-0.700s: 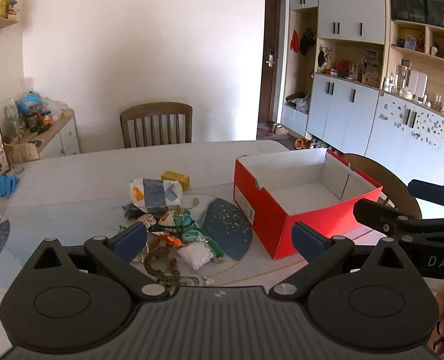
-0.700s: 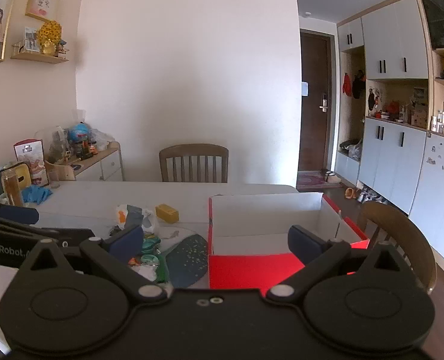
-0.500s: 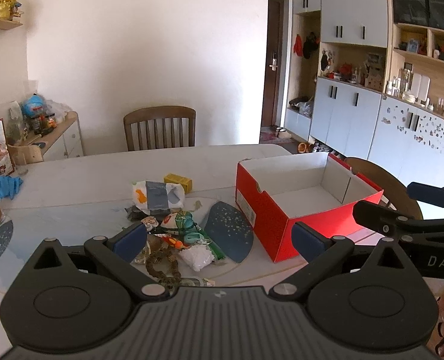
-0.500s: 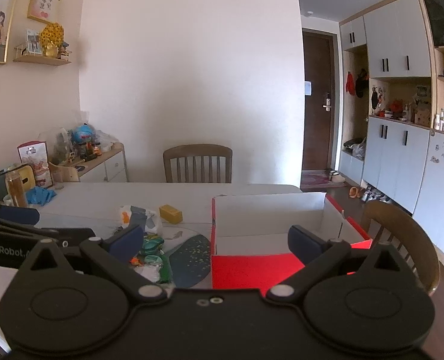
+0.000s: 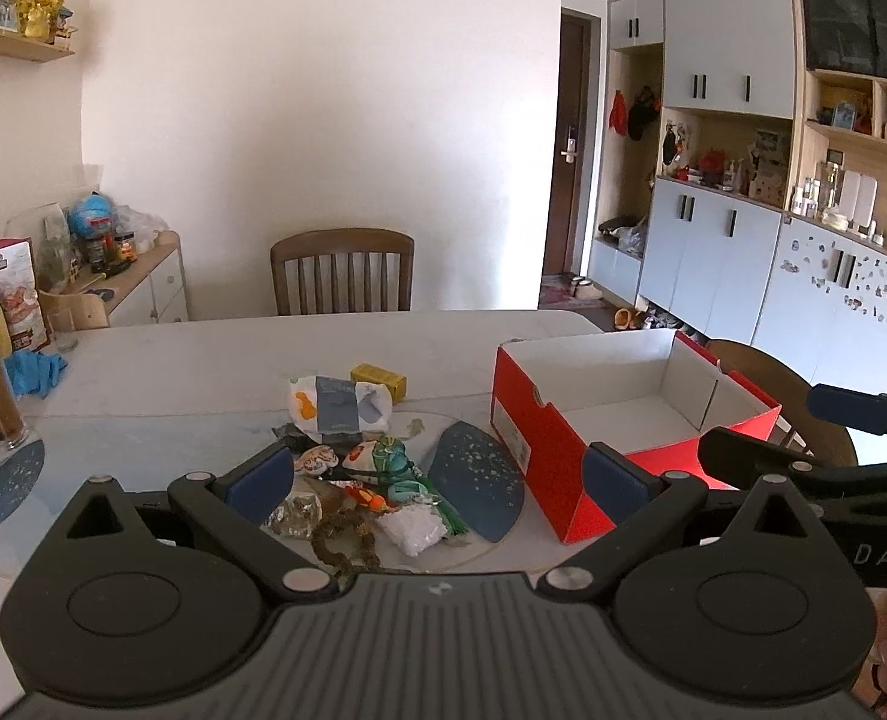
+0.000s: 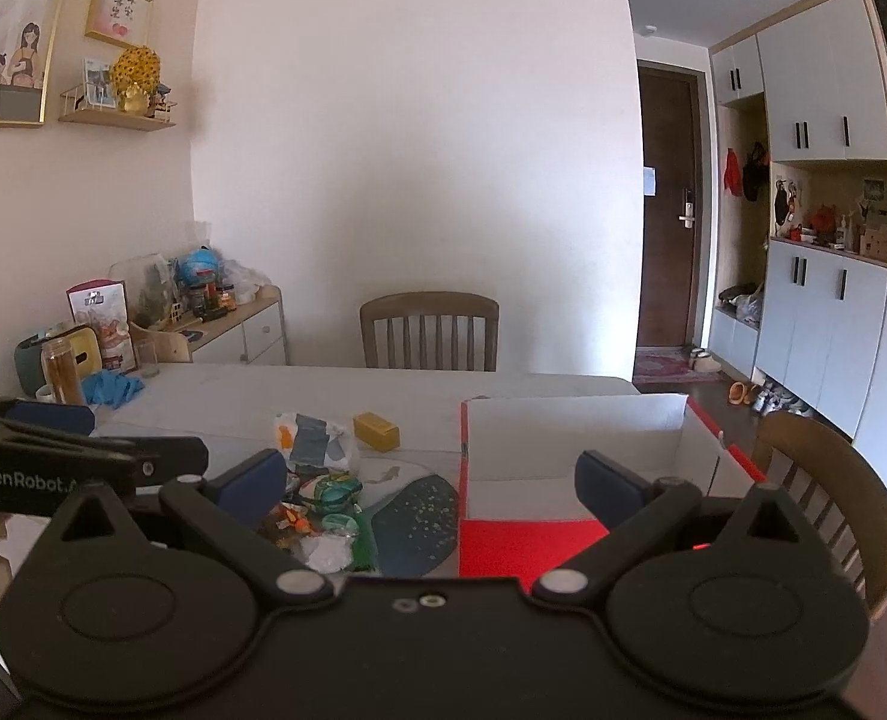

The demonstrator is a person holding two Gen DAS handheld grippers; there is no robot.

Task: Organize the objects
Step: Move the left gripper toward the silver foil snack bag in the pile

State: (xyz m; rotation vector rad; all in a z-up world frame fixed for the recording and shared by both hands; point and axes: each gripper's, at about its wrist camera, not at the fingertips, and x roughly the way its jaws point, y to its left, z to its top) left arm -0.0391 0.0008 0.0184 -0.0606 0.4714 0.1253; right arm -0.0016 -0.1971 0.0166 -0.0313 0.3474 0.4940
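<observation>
My left gripper (image 5: 437,474) and right gripper (image 6: 428,477) hover with jaws spread wide, holding nothing, above a table (image 5: 203,360). A pile of small objects (image 5: 359,474) lies just left of an empty red shoebox (image 5: 539,438).

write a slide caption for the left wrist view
Open left gripper above a pile of small items beside an empty red box on the table.

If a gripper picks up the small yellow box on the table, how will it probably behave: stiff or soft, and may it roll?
The yellow box looks like a small carton with flat faces and sharp edges, so it is probably stiff and fairly light. Lying flat on the table, it should slide when pushed rather than roll. Thin card may dent under a hard squeeze.
</observation>
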